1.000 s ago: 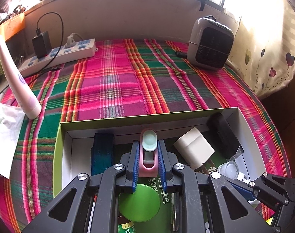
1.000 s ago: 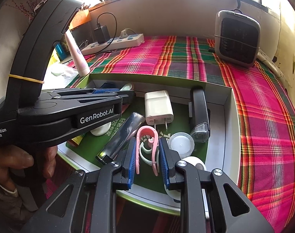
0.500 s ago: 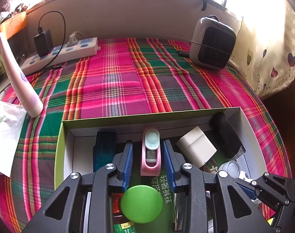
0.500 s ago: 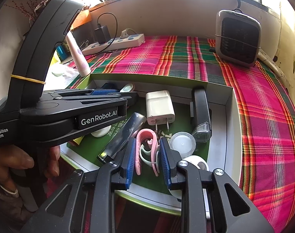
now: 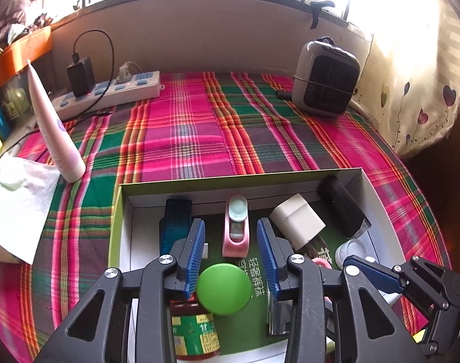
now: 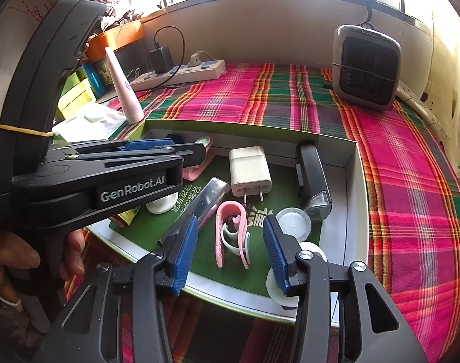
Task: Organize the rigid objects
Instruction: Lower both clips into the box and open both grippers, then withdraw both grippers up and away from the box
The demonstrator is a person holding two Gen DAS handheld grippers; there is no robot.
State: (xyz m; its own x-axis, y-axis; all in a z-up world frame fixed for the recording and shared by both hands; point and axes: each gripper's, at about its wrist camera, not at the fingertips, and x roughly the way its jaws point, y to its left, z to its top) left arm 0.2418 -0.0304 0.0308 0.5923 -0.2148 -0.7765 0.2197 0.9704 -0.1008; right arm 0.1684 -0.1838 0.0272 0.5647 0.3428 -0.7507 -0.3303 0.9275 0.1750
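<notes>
A shallow green-lined box [image 5: 121, 211] [image 6: 355, 181] lies on the plaid cloth. Inside it my left gripper [image 5: 231, 236] has its jaws opening, and a pink case with a pale lid [image 5: 236, 227] lies between the pads, free of both. My right gripper [image 6: 228, 240] is also opening over a pink clip [image 6: 230, 233] that rests on the box floor, clear of the pads. A white charger [image 5: 296, 222] [image 6: 249, 171], a black device [image 5: 342, 208] [image 6: 311, 175], a blue case [image 5: 177, 224] and a green-capped bottle [image 5: 222, 284] also lie in the box.
A pink tube [image 5: 53, 130] stands left of the box beside white paper [image 5: 15, 208]. A power strip [image 5: 109, 92] and a small heater [image 5: 326, 77] sit at the back. A hand [image 6: 15, 260] grips the left tool's handle. A silver lighter [image 6: 205, 202] and white caps [image 6: 293, 224] lie in the box.
Both grippers were shut on their pink things a second ago. Both have spread their jaws and let go; the case and the clip now rest in the box.
</notes>
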